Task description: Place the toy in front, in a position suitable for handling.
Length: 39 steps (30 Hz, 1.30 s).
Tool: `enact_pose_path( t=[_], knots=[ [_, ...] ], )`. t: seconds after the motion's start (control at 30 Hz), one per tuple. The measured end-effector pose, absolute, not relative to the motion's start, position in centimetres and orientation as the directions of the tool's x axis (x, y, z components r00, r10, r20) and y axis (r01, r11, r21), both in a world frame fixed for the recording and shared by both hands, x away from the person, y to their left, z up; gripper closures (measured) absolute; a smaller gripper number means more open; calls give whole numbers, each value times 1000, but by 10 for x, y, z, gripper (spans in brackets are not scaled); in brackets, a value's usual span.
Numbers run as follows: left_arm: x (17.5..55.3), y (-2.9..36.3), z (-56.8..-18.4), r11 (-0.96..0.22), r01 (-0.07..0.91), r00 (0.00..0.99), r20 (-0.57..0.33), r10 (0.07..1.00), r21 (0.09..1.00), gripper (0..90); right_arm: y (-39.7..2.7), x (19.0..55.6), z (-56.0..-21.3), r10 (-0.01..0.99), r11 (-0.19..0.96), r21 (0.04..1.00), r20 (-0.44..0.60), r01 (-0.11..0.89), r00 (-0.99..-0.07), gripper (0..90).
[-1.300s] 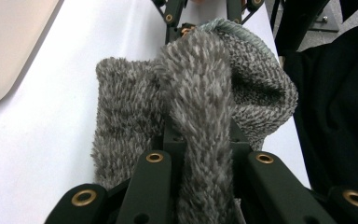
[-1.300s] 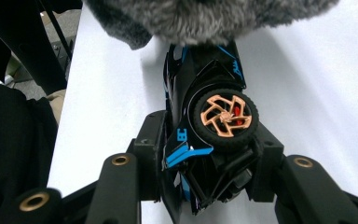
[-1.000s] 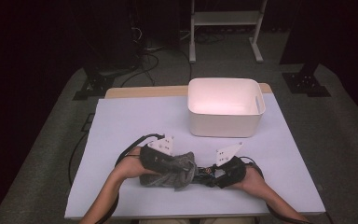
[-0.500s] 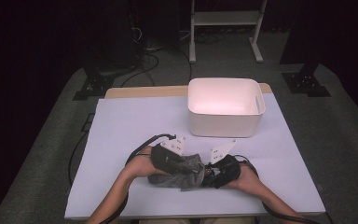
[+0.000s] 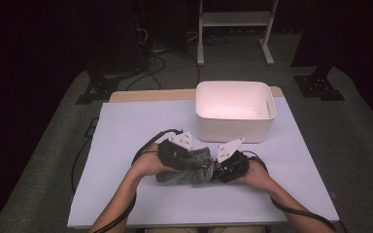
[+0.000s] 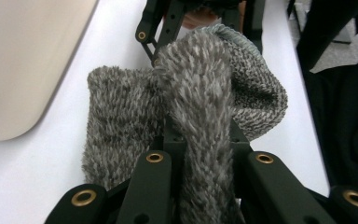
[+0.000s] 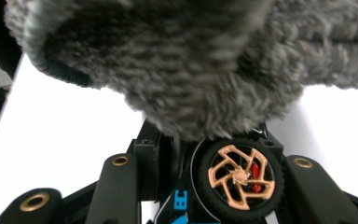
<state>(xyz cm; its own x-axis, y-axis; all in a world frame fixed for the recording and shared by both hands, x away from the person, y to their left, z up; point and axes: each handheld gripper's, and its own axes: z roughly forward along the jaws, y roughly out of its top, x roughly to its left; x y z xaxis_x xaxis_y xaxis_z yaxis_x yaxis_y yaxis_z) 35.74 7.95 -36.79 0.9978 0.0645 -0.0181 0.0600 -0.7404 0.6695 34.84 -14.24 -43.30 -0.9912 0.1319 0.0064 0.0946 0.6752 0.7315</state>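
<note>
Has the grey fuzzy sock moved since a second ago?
Yes. The grey sock has shifted right and slightly away from the person, closer to the white bin.

The bench is covered with a pale sheet, a strip of bare wood being left along the far edge. A white bin is set toward the far right of it. A fuzzy grey sock is bunched up on the sheet near the front.
</note>
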Motion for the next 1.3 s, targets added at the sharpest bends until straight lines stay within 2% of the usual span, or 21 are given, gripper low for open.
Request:
enact_pose_path(
  t=[0.07, 0.23, 0.4, 0.53, 0.7, 1.3],
  knots=[
    [361, 78, -373, -758, 72, 997, -23, 75, 648, 773, -141, 352, -435, 145, 686, 720, 0, 101, -989, 556],
    [361, 78, -381, -728, 95, 995, -71, 63, 679, 774, -143, 346, -444, 183, 670, 731, 9, 131, -983, 537],
    [352, 82, -382, -737, 84, 995, -89, 32, 671, 773, -145, 341, -440, 188, 660, 735, 43, 158, -981, 428],
    [344, 85, -385, -730, 88, 994, -104, 23, 678, 773, -151, 338, -438, 199, 635, 745, 98, 205, -975, 380],
    [336, 86, -390, -717, 100, 991, -130, 13, 690, 773, -153, 328, -440, 217, 642, 738, 86, 209, -972, 296],
    [322, 88, -405, -705, 104, 985, -172, -25, 702, 773, -166, 312, -436, 241, 596, 766, 115, 240, -964, 261]
  ],
)
